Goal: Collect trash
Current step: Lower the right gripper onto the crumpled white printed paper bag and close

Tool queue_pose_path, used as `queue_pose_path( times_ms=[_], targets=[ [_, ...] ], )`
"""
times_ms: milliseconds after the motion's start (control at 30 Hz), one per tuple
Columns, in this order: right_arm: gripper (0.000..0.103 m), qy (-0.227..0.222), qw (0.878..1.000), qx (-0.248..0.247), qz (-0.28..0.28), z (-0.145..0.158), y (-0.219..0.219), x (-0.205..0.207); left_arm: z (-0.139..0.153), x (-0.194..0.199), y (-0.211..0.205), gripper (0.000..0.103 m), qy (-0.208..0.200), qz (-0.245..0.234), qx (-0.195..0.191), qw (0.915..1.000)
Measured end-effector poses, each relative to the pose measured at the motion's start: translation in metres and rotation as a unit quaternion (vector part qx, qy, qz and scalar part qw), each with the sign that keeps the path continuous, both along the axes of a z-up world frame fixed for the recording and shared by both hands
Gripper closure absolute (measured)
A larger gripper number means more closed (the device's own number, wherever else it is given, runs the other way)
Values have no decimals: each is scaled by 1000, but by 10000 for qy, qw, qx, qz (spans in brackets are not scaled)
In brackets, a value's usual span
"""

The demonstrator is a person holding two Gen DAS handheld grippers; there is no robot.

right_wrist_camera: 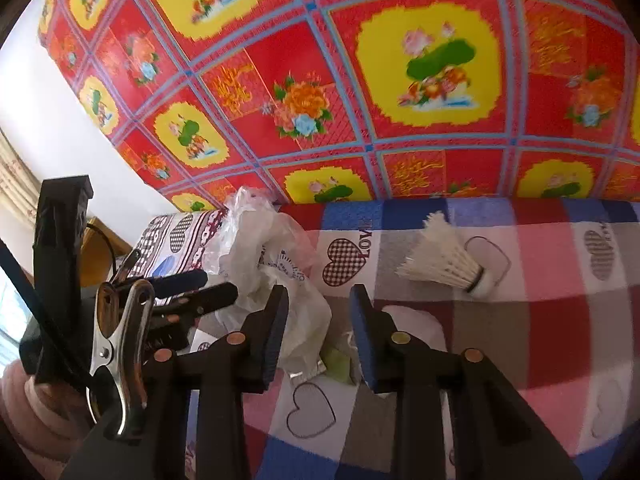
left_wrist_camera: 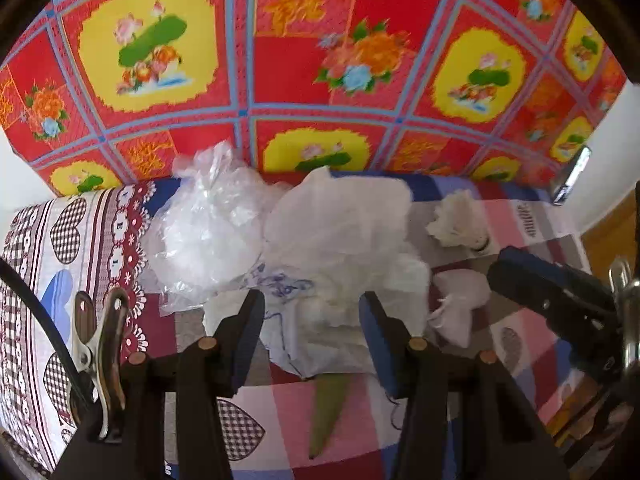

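A heap of white and clear plastic bags (left_wrist_camera: 304,236) lies on the checked bedsheet (left_wrist_camera: 280,412). My left gripper (left_wrist_camera: 312,340) is open, its jaws either side of the white bag's near edge, above a green wrapper (left_wrist_camera: 328,412). A small crumpled white bag (left_wrist_camera: 460,304) and a white shuttlecock (left_wrist_camera: 456,220) lie to the right. My right gripper (right_wrist_camera: 320,332) is open beside the bags (right_wrist_camera: 276,264), over a small green-and-clear wrapper (right_wrist_camera: 336,360). The shuttlecock (right_wrist_camera: 444,260) lies to its right. The left gripper's fingers (right_wrist_camera: 200,292) show at the left.
A red and yellow flowered cloth (left_wrist_camera: 320,60) covers the wall behind the bed. A heart-patterned pillow (left_wrist_camera: 60,260) lies at the left. The right gripper's fingers (left_wrist_camera: 560,300) reach in from the right. A wooden piece of furniture (left_wrist_camera: 612,232) stands past the bed's right edge.
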State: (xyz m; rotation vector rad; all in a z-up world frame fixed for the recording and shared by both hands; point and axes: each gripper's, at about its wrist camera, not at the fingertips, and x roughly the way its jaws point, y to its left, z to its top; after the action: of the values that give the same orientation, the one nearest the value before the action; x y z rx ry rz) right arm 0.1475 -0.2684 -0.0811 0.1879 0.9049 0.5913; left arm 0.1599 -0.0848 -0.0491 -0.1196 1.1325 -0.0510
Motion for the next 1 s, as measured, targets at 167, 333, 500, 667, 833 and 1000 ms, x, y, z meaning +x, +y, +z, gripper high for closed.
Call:
queue_pose_path(
  times_ms=[167, 333, 500, 667, 833, 1000],
  targets=[
    [67, 96, 9997, 19, 236, -12, 16, 16, 1, -1, 7, 51, 1, 175, -34, 9998],
    [42, 153, 9988, -4, 456, -22, 34, 30, 7, 1, 28, 51, -33, 536, -51, 9985],
    [42, 181, 9973, -57, 706, -29, 53, 38, 2, 2, 38, 51, 68, 672, -60, 9977],
    [68, 263, 9973, -167, 663, -39, 61, 42, -14, 4, 35, 50, 267, 666, -321, 9969],
    [82, 648, 9965, -295, 430, -57, 52, 45, -22, 8, 28, 46, 274, 594, -443, 9969],
    [82, 680, 9962, -363, 397, -65, 48, 42, -37, 13, 26, 43, 398, 642, -635, 9951]
  ],
)
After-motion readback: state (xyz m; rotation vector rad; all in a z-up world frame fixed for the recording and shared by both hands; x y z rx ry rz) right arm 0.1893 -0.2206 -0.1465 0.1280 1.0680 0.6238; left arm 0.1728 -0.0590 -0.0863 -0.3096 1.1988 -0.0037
